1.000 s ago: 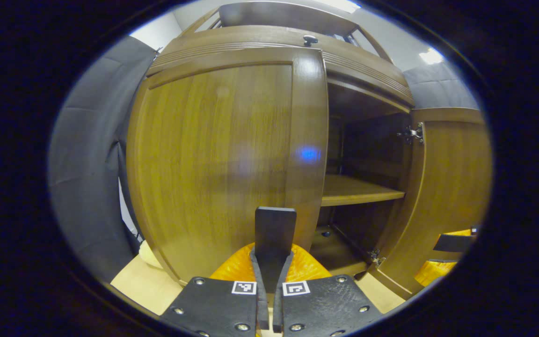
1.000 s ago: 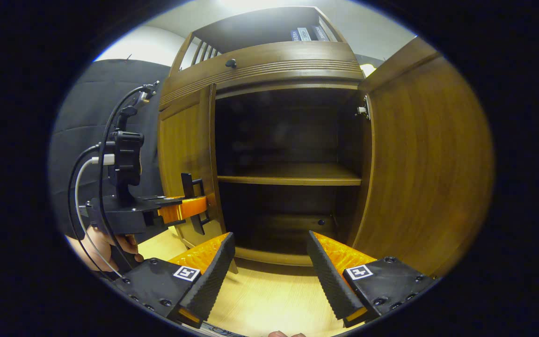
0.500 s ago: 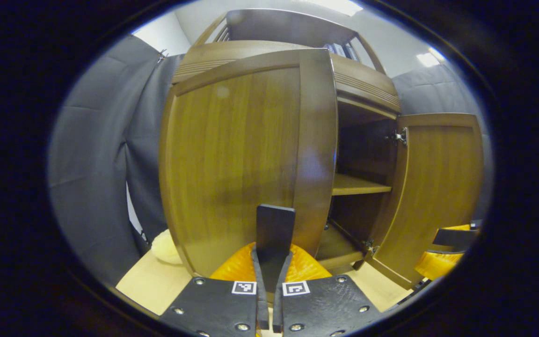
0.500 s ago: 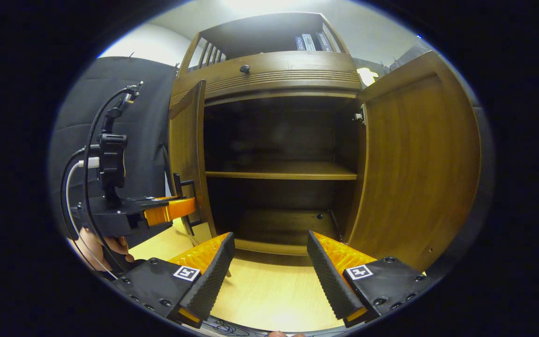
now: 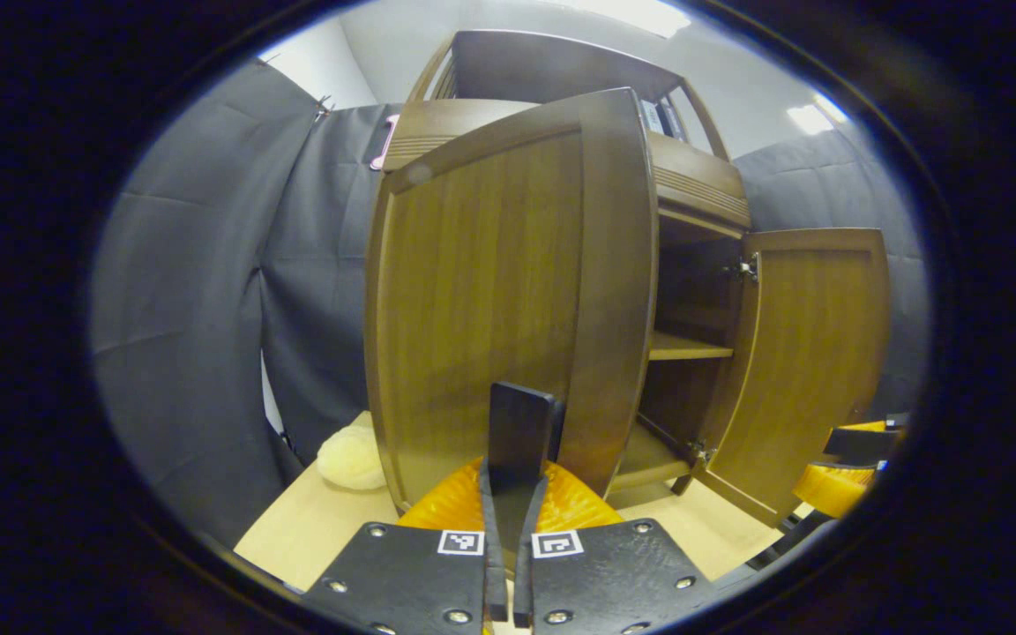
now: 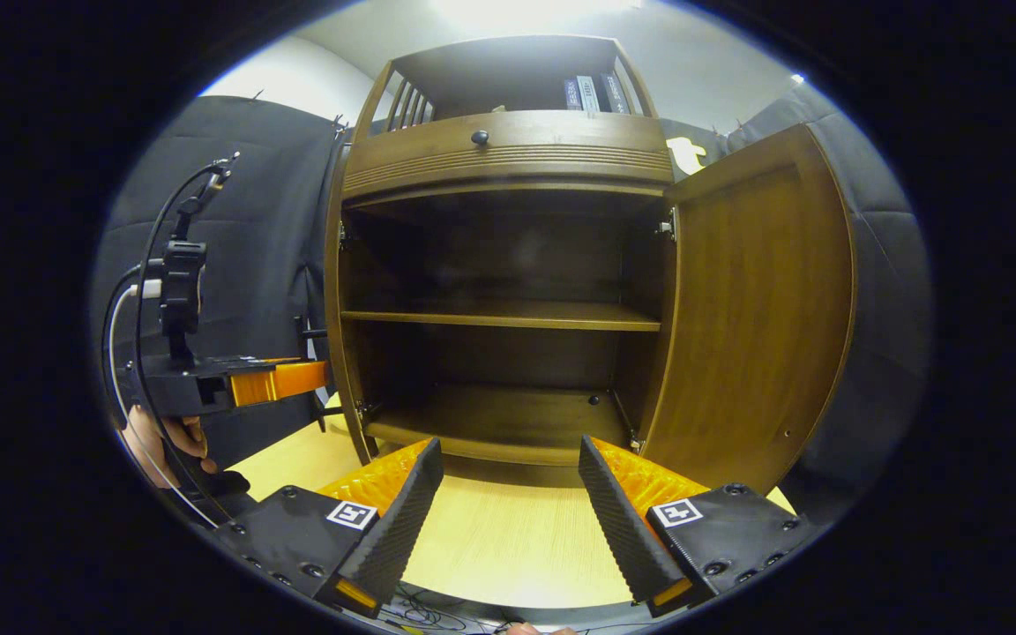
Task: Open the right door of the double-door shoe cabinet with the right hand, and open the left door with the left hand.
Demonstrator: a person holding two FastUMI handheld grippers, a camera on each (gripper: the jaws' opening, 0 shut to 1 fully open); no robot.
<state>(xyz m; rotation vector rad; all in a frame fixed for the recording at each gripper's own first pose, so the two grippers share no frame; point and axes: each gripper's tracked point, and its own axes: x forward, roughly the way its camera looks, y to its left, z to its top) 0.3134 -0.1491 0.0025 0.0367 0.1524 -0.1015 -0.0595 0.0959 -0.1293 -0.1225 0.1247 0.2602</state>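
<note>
Doors, two, stand swung wide on the shoe cabinet (image 6: 508, 159) on the bench (image 6: 508, 547): left tongs (image 5: 508, 494) pinch the left door's (image 5: 481, 291) handle (image 5: 521, 432), right tongs (image 6: 508, 494) gape empty before the right door (image 6: 755, 309).

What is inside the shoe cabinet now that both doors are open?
The shoe cabinet holds one shelf and a floor board, both bare; the back corners are too dark to judge.
</note>
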